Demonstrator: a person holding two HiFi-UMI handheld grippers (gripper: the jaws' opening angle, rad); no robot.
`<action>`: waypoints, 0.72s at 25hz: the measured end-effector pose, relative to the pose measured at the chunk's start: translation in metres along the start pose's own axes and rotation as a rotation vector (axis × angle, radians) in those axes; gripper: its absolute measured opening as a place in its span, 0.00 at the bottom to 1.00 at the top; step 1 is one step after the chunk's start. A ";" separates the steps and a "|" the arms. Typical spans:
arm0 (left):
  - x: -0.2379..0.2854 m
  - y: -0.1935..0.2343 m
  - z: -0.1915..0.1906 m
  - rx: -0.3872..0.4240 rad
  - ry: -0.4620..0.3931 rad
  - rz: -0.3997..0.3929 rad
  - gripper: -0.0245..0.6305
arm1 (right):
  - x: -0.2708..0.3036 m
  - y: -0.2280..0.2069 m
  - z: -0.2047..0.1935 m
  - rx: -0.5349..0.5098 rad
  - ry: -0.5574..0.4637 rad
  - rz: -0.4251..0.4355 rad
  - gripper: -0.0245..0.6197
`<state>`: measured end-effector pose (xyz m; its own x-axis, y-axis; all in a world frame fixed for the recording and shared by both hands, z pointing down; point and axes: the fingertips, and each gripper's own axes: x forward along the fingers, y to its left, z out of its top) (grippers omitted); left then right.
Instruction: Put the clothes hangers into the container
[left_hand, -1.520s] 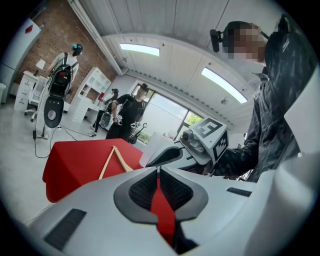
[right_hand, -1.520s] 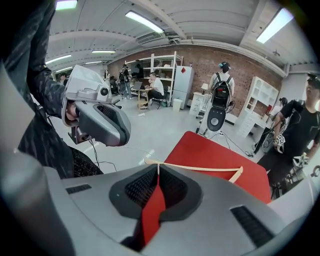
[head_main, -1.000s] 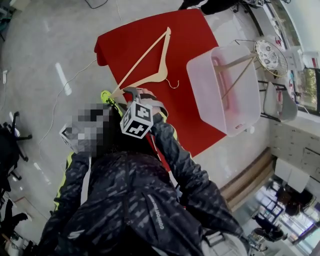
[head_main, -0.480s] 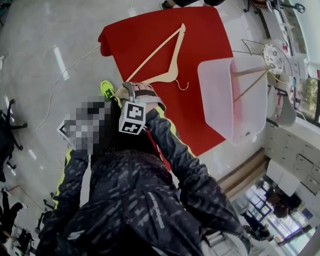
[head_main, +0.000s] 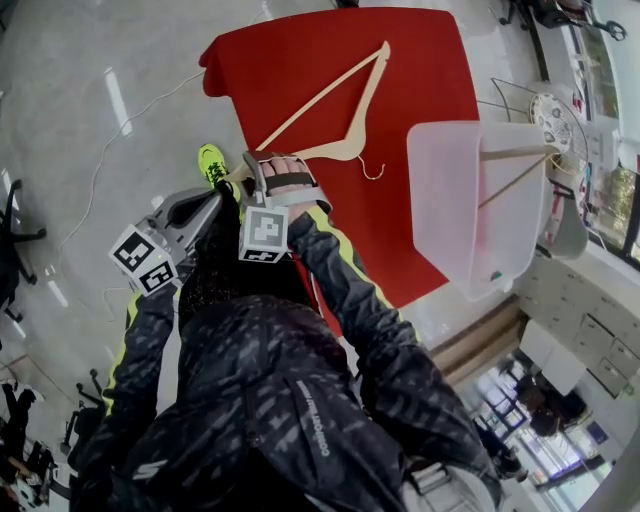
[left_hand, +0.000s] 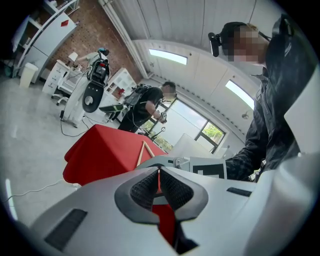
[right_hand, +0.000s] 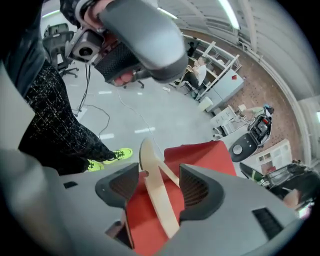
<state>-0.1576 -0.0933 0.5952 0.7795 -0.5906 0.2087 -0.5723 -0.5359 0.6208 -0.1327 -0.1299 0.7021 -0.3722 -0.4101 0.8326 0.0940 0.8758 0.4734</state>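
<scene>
We are looking at a table draped in a red cloth (head_main: 420, 60), which is standing on a grey floor (head_main: 80, 60). A wooden hanger (head_main: 365, 105) is lying flat on the cloth, and a translucent container (head_main: 440, 200) is sitting at its right edge.

No word or number can be read for certain. In the head view, a line of small white print (head_main: 313, 420) runs down the person's dark jacket (head_main: 260, 380), lower centre, too small and skewed to spell out. A white mark like a letter S (head_main: 150, 470) stands on the sleeve at lower left. The left gripper's cube (head_main: 143, 262) and the right gripper's cube (head_main: 264, 233) bear black-and-white square markers (patterns, not letters).
</scene>
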 end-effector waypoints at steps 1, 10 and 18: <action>0.000 0.000 -0.001 -0.003 0.000 0.001 0.06 | 0.003 0.000 0.000 -0.011 0.007 -0.013 0.44; 0.001 0.001 -0.007 -0.016 -0.001 0.001 0.06 | 0.014 0.001 0.001 -0.035 -0.029 -0.113 0.37; 0.000 0.001 -0.004 -0.005 -0.011 -0.001 0.06 | -0.015 -0.031 0.013 0.018 -0.079 -0.186 0.34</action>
<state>-0.1574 -0.0914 0.5993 0.7775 -0.5963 0.1999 -0.5699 -0.5335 0.6250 -0.1422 -0.1479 0.6712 -0.4529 -0.5449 0.7056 0.0002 0.7914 0.6113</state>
